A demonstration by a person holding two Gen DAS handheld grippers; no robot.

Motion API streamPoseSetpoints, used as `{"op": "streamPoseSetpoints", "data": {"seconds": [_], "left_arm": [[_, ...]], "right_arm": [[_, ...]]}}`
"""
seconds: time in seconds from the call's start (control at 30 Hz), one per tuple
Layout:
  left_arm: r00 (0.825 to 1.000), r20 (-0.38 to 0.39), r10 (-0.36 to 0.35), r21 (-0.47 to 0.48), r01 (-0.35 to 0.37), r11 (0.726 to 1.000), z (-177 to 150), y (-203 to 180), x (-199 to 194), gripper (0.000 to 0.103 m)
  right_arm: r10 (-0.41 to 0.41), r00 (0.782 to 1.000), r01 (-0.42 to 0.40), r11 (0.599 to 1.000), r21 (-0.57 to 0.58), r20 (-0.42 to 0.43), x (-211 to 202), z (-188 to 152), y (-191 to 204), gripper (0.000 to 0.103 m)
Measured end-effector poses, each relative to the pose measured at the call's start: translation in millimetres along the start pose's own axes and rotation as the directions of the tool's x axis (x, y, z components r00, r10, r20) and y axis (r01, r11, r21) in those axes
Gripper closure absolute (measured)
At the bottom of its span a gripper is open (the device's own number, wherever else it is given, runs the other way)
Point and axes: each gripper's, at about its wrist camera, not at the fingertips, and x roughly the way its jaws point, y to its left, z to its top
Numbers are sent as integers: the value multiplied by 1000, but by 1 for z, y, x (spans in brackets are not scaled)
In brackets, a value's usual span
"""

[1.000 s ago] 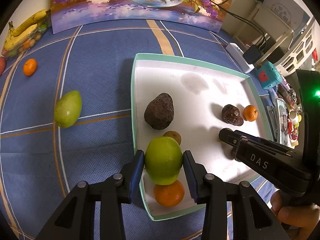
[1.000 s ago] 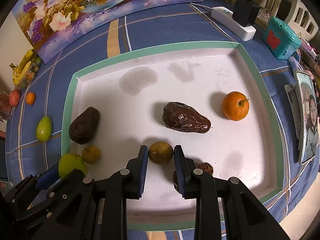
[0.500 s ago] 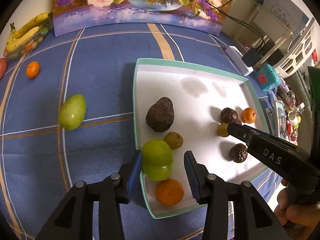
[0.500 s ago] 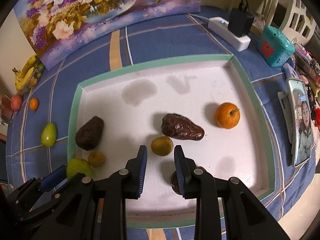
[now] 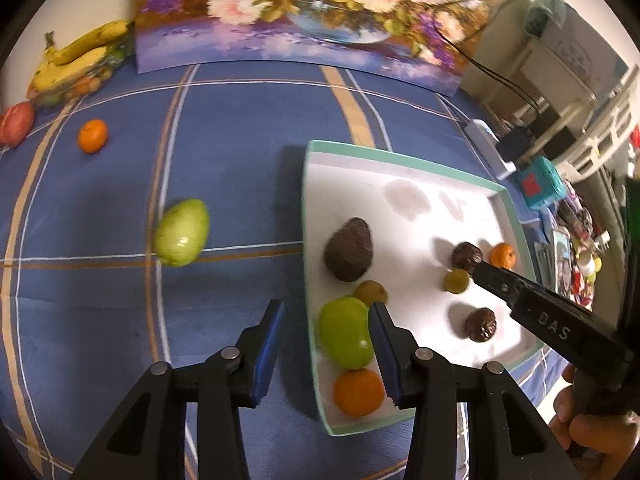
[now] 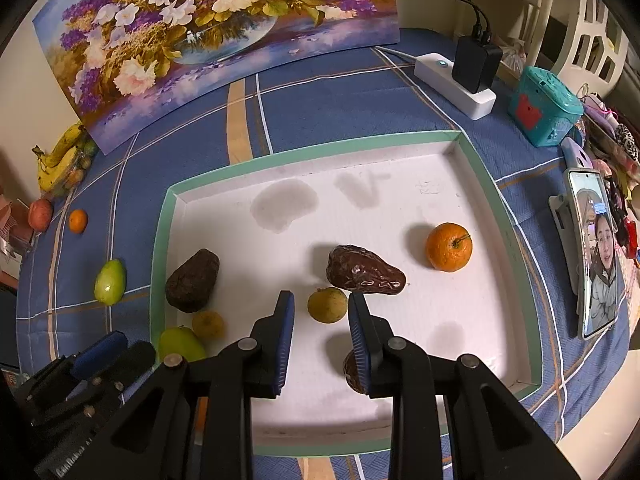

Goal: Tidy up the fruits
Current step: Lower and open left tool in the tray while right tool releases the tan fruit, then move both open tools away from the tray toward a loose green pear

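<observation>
Step in hand, as judged: clearing the left tongs (image 5: pixel 326 306) away from a placed green apple (image 5: pixel 344 338). The apple lies in the near-left corner of the white tray (image 5: pixel 400 160), just inside the rim, next to an orange (image 5: pixel 358 392) and a small brownish fruit (image 5: pixel 370 292). The left tongs are open and grip nothing; neither pad presses on the apple, though the right-side pad hangs close over it. Lift straight clear before moving sideways, so that this pad does not brush the apple or the tray rim. The likely next pick is the loose green pear-shaped fruit (image 5: pixel 182 232) on the blue surface (image 5: pixel 240 140), well apart from the tray. Approach it along its narrow axis, since it looks smooth and may roll. The right tongs (image 6: pixel 320 297) are closed to their narrowest, with a gap left between the pads, and hold nothing. They hang over a small yellow-green fruit (image 6: pixel 327 305) lying in the tray. Both tongs point steeply downward, and a hand (image 5: pixel 592 432) grasps the right handle.
</observation>
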Motion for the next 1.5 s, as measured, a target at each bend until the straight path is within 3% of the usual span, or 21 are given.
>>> {"op": "streamPoseSetpoints", "data": {"seconds": [0.6,0.67,0.77,0.83,0.97,1.03,1.1,1.3,1.5], "left_arm": [[996,47,71,-196,-61,979,9,60,-18,55],[995,39,87,-221,-76,972,9,67,-17,40],[992,25,123,-240,-113,964,8,73,-16,35],[989,20,144,-250,-135,959,7,77,-14,24],[980,21,200,-246,-189,951,6,81,-14,8],[974,27,225,-237,-212,948,5,82,-15,2],[971,33,236,-231,-222,947,5,81,-16,0],[959,36,280,-217,-266,939,6,82,-17,0],[955,57,292,-229,-273,935,9,86,-22,0]], "right_arm": [[5,1000,-5,1000,-9,0,2,1,2,75],[3,1000,-4,1000,-9,-2,2,1,2,75],[3,1000,-3,1000,-13,-6,4,0,4,73],[2,1000,-2,1000,-19,-6,5,0,4,61],[-10,1000,10,999,-30,0,5,-1,7,52],[-24,1000,24,999,-40,0,6,-1,9,38],[-32,999,32,998,-49,-2,7,-1,10,37],[-49,999,49,996,-68,-1,9,-2,11,19],[-8,999,11,998,-64,36,7,-2,11,18]]}}
